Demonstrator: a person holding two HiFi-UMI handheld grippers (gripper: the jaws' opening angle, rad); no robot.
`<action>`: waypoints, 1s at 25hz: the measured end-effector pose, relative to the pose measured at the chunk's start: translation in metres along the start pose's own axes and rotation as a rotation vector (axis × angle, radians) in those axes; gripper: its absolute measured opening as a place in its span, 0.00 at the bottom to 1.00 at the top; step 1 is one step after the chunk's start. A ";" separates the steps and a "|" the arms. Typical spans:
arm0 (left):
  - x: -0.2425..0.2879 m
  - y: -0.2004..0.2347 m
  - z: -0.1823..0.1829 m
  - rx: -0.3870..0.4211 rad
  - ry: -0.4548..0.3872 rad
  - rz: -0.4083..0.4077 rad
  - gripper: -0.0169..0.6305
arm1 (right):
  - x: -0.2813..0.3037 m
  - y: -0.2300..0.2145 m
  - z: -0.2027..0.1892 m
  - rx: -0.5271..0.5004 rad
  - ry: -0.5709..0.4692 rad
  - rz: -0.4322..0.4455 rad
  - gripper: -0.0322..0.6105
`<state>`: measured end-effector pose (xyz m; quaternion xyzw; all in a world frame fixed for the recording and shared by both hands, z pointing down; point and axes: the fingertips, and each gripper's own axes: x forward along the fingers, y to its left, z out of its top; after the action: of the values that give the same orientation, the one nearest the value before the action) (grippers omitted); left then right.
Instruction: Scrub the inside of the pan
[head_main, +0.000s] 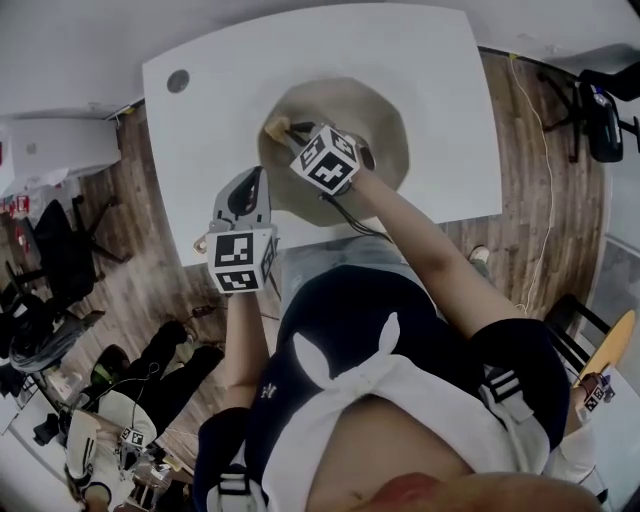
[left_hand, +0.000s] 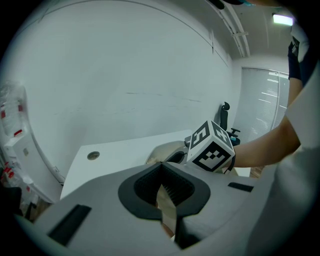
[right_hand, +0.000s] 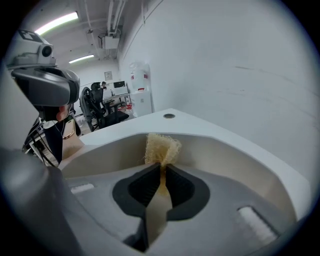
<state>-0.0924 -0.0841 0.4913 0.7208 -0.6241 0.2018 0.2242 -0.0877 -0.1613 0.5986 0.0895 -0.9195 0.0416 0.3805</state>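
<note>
The right gripper (right_hand: 162, 169), jaws pinched tight on a frayed yellow scrub pad (right_hand: 161, 147), sat inside the pan (head_main: 385, 125), the pad aimed at the pan's far-left wall and close to it. The left gripper (left_hand: 161, 170) was closed at the pan's near-left rim, apparently clamping it. Around the pan lay a bare white table (head_main: 300, 50).

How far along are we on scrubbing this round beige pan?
Done: the right gripper is clamped on the yellow mesh scrub pad. In hand: the pad is held inside the round beige pan, near its wall. Remaining: the scrubbing itself; no suds or wiped patches show progress. The left gripper, jaws together, is beside the pan's rim.
</note>
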 end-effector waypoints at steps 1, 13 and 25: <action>0.000 0.000 0.000 0.000 0.000 -0.001 0.03 | -0.001 -0.003 0.000 0.013 -0.003 -0.008 0.10; 0.015 -0.005 0.003 0.000 0.011 -0.025 0.03 | -0.006 -0.046 -0.005 0.095 -0.033 -0.122 0.10; 0.025 -0.008 0.002 0.006 0.027 -0.059 0.03 | -0.019 -0.074 -0.016 0.182 -0.060 -0.260 0.10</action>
<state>-0.0809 -0.1047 0.5030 0.7367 -0.5991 0.2066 0.2360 -0.0494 -0.2287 0.5972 0.2431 -0.9035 0.0726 0.3455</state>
